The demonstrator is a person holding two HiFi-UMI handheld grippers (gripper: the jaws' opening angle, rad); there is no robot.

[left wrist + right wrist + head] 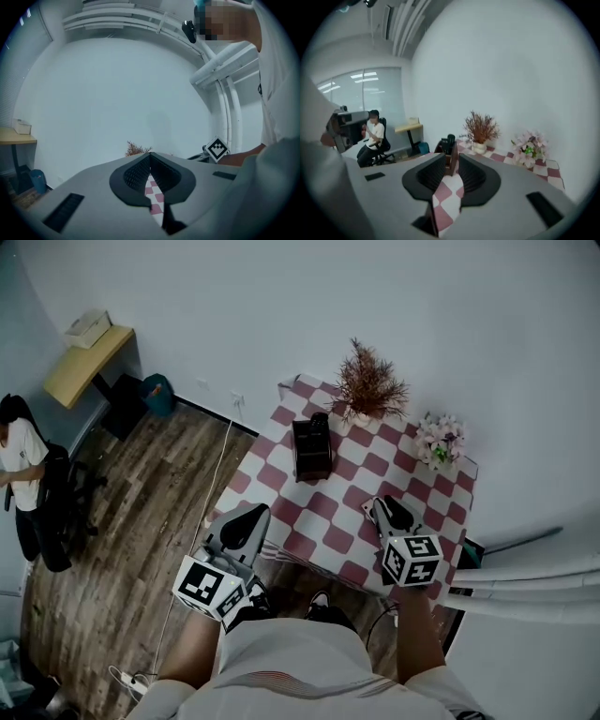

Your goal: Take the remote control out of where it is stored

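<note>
Pinching with your right gripper [384,504], its jaws part-spread and empty while your left gripper [251,514] stays out with jaws pressed together, take the slim black plastic remote control [449,140], likely light, stiff and slick, by its exposed top.

Dim cool light, fisheye-warped edges, soft focus

The tablecloth [337,521] is red-and-white checked, the holder [312,448] dark brown, the dried plant [370,385] russet.

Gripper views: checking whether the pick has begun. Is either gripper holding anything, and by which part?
Nothing is held. The grey right gripper has its jaws apart over red-and-white checked tablecloth; the grey left gripper is shut, empty.
</note>
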